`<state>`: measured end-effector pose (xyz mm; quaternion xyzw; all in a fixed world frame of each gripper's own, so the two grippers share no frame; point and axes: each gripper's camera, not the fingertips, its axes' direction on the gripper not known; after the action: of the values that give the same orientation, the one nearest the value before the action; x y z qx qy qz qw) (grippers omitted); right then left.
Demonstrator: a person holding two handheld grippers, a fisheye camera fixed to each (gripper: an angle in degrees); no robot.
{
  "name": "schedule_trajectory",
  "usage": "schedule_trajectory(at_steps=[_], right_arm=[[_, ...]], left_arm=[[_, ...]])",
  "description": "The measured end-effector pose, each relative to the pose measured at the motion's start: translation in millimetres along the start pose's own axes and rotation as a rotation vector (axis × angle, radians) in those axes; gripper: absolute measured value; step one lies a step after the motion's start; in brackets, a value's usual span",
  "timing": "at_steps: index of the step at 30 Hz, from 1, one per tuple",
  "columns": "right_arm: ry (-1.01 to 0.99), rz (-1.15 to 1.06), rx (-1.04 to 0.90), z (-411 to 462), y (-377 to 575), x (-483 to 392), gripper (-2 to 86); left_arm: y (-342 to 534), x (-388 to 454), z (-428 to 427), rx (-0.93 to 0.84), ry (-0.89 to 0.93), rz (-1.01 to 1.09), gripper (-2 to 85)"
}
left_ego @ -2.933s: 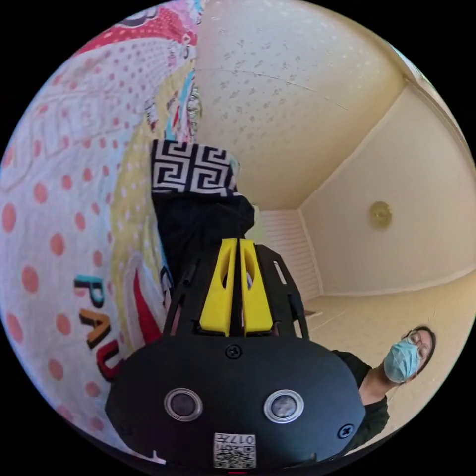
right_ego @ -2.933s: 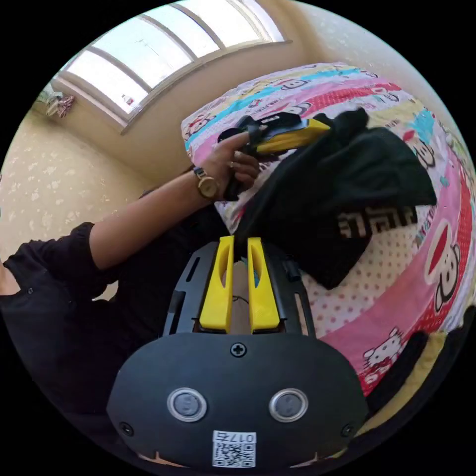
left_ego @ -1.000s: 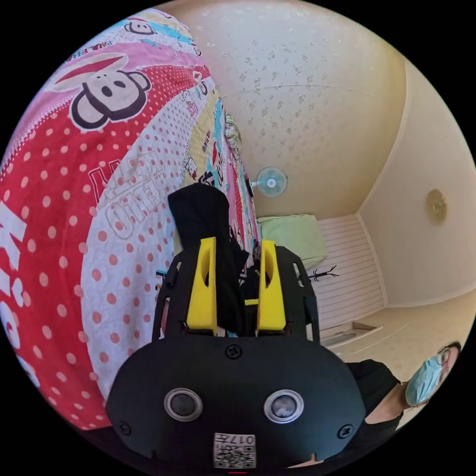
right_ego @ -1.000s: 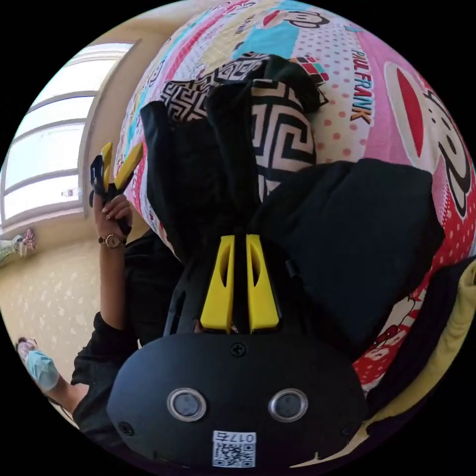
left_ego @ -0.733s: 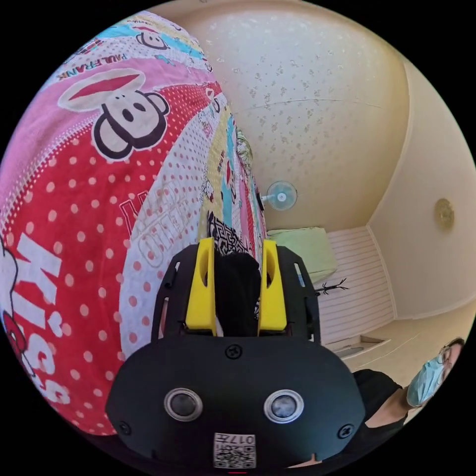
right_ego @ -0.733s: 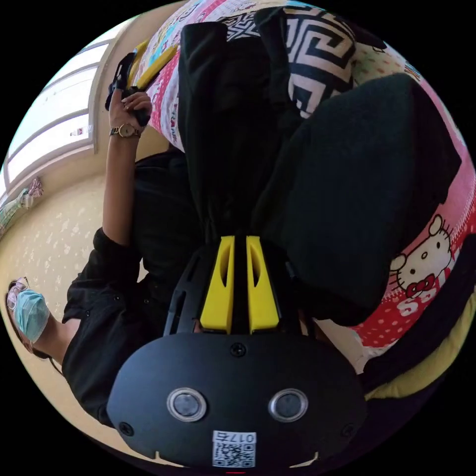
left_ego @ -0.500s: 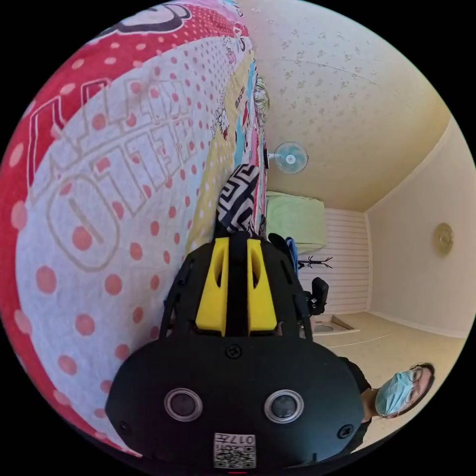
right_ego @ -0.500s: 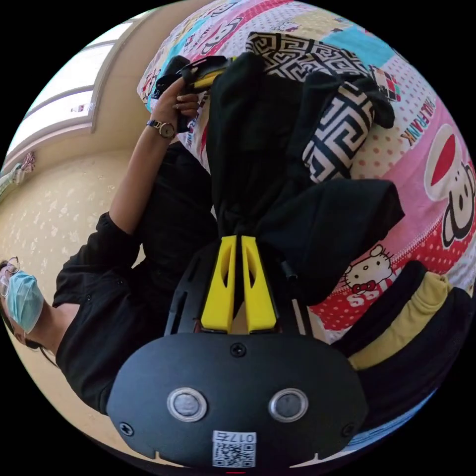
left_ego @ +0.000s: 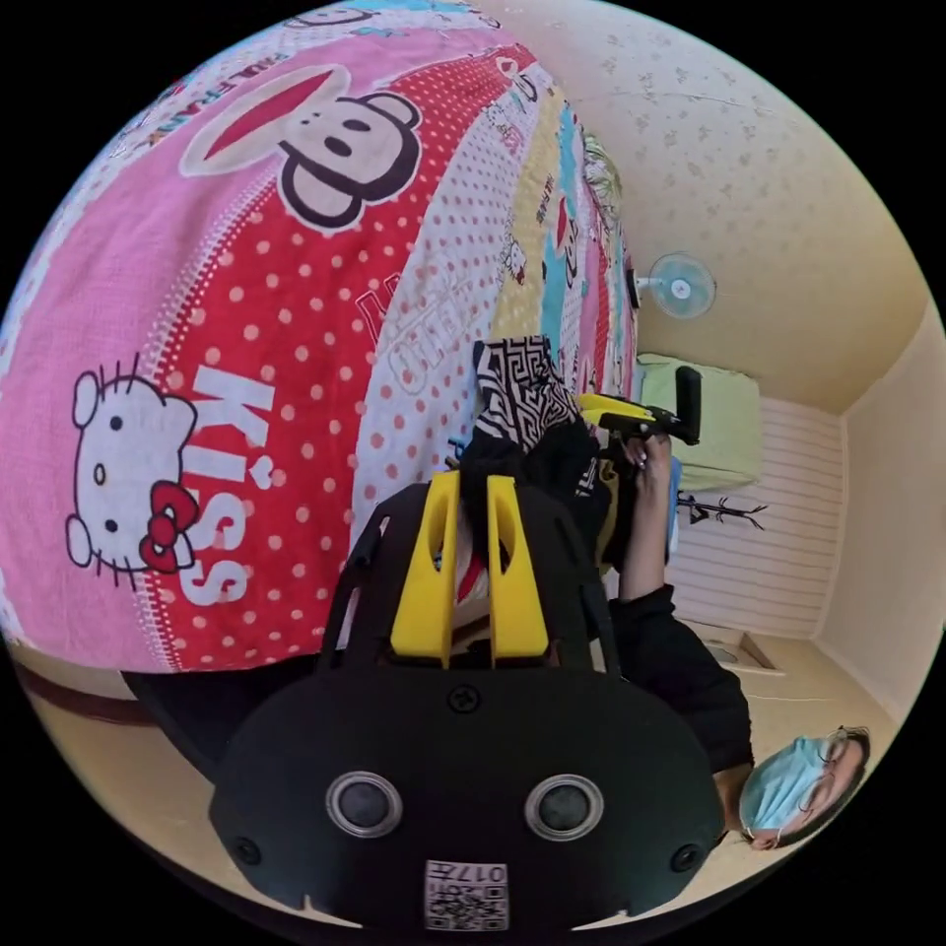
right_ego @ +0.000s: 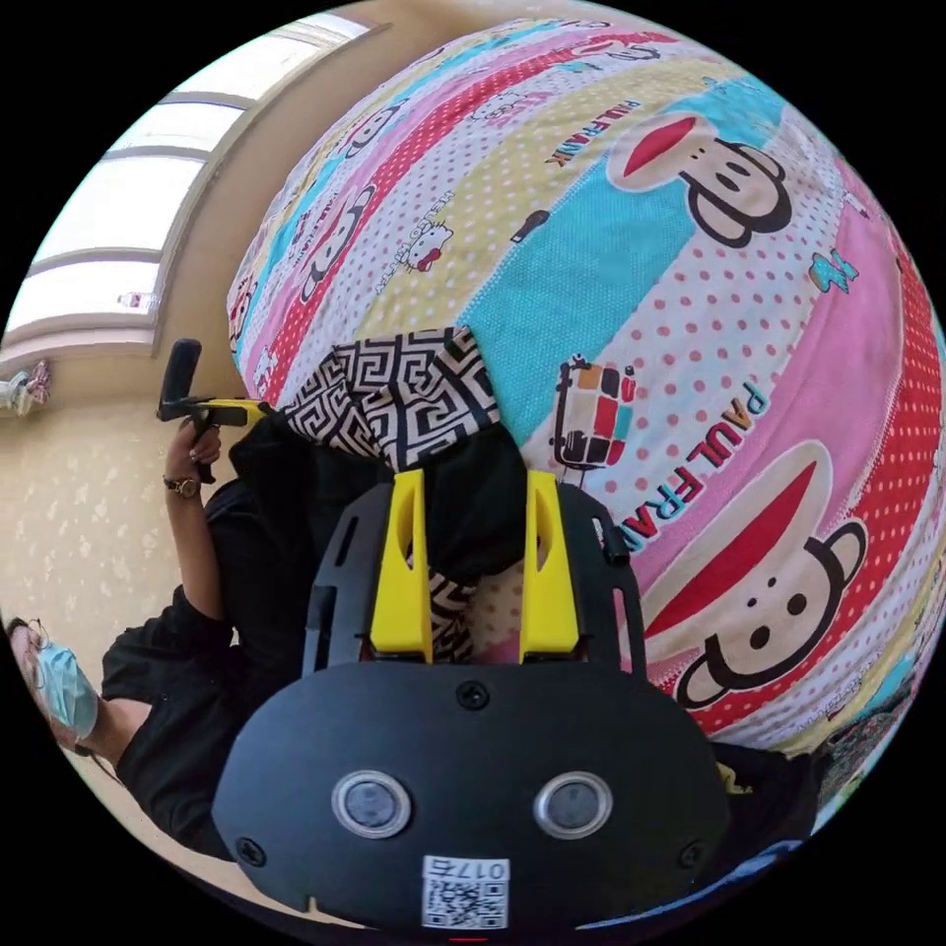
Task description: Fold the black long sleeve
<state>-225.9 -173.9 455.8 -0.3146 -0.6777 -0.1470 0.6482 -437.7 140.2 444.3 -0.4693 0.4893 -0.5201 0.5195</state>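
Note:
The black long sleeve [left_ego: 552,458], with a black-and-white maze-patterned part [left_ego: 517,379], lies bunched near the edge of the bed. My left gripper [left_ego: 471,481] has its yellow jaws shut on a fold of the black cloth. In the right gripper view the same garment [right_ego: 296,473] shows its patterned part [right_ego: 404,389]. My right gripper [right_ego: 475,478] is open, its jaws wide apart with black cloth lying loose between them. The left gripper [right_ego: 241,404] shows at the garment's far side, held by a hand. The right gripper [left_ego: 616,409] shows in the left gripper view beside the cloth.
A cartoon-printed bedspread [left_ego: 246,296] [right_ego: 690,345] covers the bed. A person in black [left_ego: 680,680] [right_ego: 168,690] stands at the bed's edge. A wall fan [left_ego: 680,286] and a green box [left_ego: 724,424] are behind; a window [right_ego: 108,227] is at the left.
My right gripper has opened and let go of the black cloth it held. My left gripper, open a second ago, shut on the garment and still holds it. Both cameras have swung.

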Motion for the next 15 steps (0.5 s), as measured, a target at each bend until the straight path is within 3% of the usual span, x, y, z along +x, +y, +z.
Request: schedule_trajectory(at_steps=[3,10,15], right_arm=[[-0.03,0.032,0.016,16,10,-3,12.7],[-0.192,-0.01,0.247,-1,73,-61,2.7],[-0.07,-0.116,0.384,-34,132,-154,1.5]], left_arm=[[12,-16,16,0.032,0.117,-0.014,5.8],[47,-18,73,-0.059,0.147,0.018,4.8],[109,7,61,0.116,0.194,0.143,3.6]])
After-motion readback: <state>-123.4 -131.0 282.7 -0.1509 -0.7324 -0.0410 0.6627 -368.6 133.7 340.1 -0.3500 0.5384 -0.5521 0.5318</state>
